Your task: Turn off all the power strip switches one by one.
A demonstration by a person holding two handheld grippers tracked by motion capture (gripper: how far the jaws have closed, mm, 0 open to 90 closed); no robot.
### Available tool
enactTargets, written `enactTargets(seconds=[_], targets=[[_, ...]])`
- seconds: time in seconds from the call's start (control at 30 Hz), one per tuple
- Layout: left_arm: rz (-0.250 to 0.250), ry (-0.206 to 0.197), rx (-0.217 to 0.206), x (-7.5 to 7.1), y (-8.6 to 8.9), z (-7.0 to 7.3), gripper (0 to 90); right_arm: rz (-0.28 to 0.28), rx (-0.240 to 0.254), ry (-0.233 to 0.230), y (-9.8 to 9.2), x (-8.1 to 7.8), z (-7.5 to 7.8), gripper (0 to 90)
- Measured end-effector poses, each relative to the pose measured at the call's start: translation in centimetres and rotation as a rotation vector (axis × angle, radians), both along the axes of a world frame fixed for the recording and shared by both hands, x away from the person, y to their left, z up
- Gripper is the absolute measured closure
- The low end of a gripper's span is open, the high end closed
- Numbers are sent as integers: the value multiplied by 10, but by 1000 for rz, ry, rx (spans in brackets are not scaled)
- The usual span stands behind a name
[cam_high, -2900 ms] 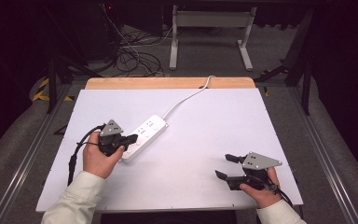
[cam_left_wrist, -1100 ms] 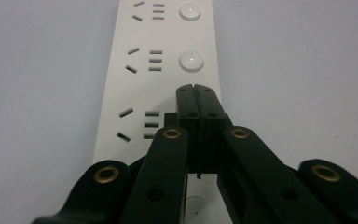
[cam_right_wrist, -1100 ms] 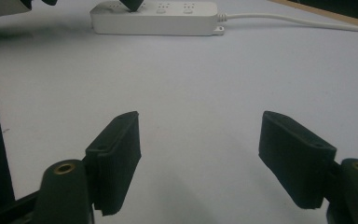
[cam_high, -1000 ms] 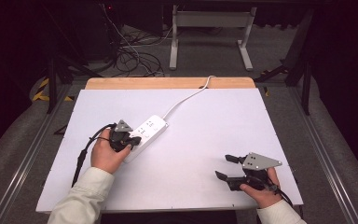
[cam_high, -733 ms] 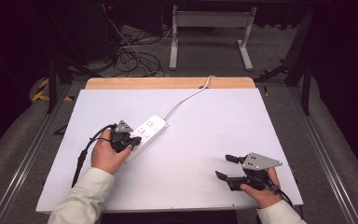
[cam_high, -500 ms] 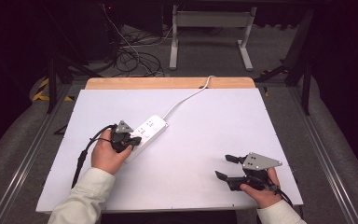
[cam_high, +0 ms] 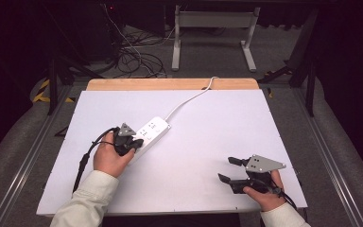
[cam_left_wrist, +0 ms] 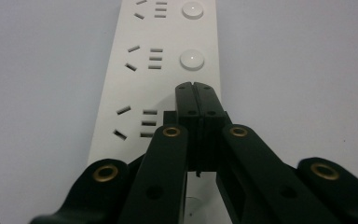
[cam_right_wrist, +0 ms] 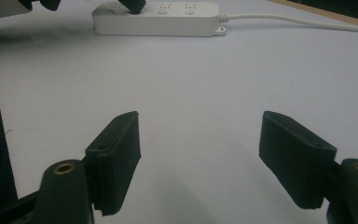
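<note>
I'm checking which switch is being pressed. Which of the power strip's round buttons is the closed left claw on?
The left claw covers the nearest button of the power strip; its shut tips sit just below the middle button, and the far button lies beyond.

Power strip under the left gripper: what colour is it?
White; the power strip shows best in the left gripper view.

bare table (cam_high: 203, 142) between hands — power strip (cam_high: 152, 130) far-left.

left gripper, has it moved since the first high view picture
Yes. The left gripper has moved forward and a little right along the power strip, toward the wooden table edge; its shut fingers now rest over the strip's near end.
</note>
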State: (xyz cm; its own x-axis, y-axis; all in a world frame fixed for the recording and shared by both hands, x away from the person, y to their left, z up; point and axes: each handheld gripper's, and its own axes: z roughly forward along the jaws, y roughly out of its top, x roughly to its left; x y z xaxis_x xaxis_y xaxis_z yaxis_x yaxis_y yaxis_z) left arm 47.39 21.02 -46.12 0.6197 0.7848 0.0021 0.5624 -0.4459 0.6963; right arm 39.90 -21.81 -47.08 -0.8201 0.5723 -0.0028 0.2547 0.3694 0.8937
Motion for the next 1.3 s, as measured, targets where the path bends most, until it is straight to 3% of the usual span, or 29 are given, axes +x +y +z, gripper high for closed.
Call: enactTargets(seconds=[0.03, 0.07, 0.1, 0.27, 0.37, 0.6, 0.73, 0.77, 0.87, 1.3], targets=[[-1, -7, -29, -1, 0, -2, 900, 0, -1, 0, 0, 0, 0, 295], [-5, -42, -44, -2, 0, -2, 900, 0, -1, 0, 0, 0, 0, 295], [14, -37, -24, -2, -1, 1, 900, 1, 0, -2, 0, 0, 0, 295], [26, -89, -95, -5, 8, 17, 900, 0, 2, -1, -1, 1, 0, 295], [21, -93, -89, -6, 10, 19, 900, 0, -2, 1, -1, 1, 0, 295], [2, -85, -151, -7, 13, 23, 900, 2, 1, -5, -1, 0, 0, 295], [1, -108, -144, -8, 14, 26, 900, 3, -2, -2, -1, 1, -1, 295], [-4, -99, -158, -8, 13, 26, 900, 3, -2, -3, -1, 1, -1, 295], [-10, -107, -141, -8, 11, 28, 900, 1, 0, 0, -1, 1, 0, 295], [-33, -114, -145, 10, -7, 38, 900, -2, -6, 7, 1, 0, -2, 295]])
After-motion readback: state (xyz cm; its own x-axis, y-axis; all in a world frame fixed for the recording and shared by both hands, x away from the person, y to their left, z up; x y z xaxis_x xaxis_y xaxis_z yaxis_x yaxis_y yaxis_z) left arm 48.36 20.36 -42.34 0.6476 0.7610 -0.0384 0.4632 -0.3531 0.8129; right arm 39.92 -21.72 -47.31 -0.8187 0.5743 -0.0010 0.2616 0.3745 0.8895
